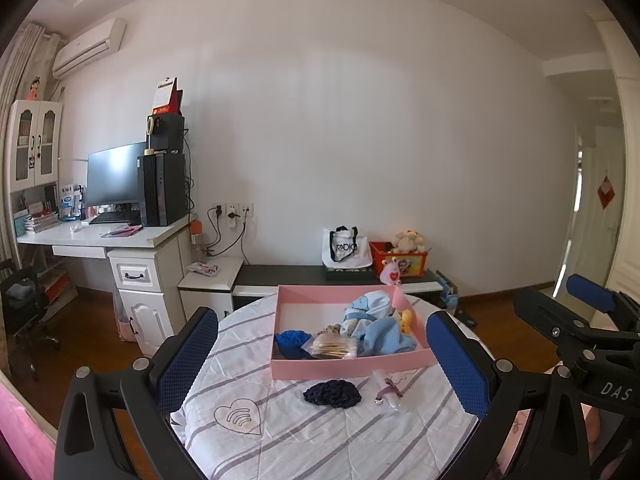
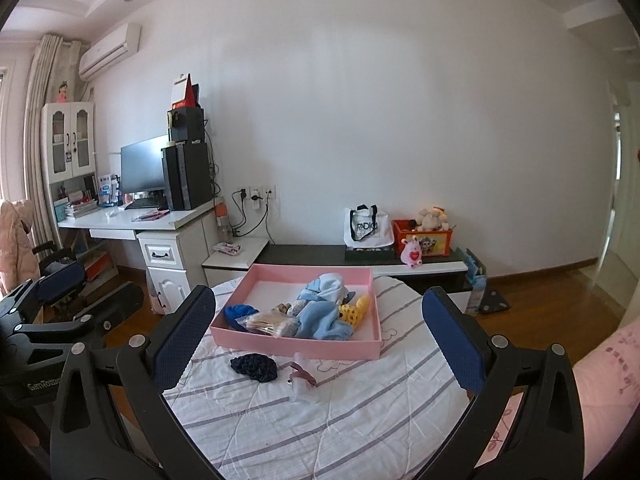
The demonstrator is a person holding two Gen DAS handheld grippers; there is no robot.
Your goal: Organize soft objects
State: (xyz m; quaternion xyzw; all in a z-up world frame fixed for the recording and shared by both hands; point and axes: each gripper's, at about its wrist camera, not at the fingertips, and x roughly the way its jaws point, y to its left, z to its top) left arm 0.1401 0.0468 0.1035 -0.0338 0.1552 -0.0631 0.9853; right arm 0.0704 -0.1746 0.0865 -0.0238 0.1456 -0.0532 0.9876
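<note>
Dark navy crocheted cloth (image 1: 332,395) lay on the striped round surface (image 1: 320,440), just in front of the shallow pink cardboard tray (image 1: 352,368). Both the left hand-held gripper (image 1: 332,364) and the right hand-held gripper (image 2: 320,344) hung released, empty; the cloth sat ahead of both, neither clearly nearer.

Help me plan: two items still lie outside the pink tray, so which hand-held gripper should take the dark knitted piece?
Probably left: the dark knitted piece lies centred before the open left hand-held gripper, but left of the right hand-held gripper.

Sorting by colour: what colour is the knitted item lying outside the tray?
Dark navy blue knitted item, clearest in the left wrist view.
</note>
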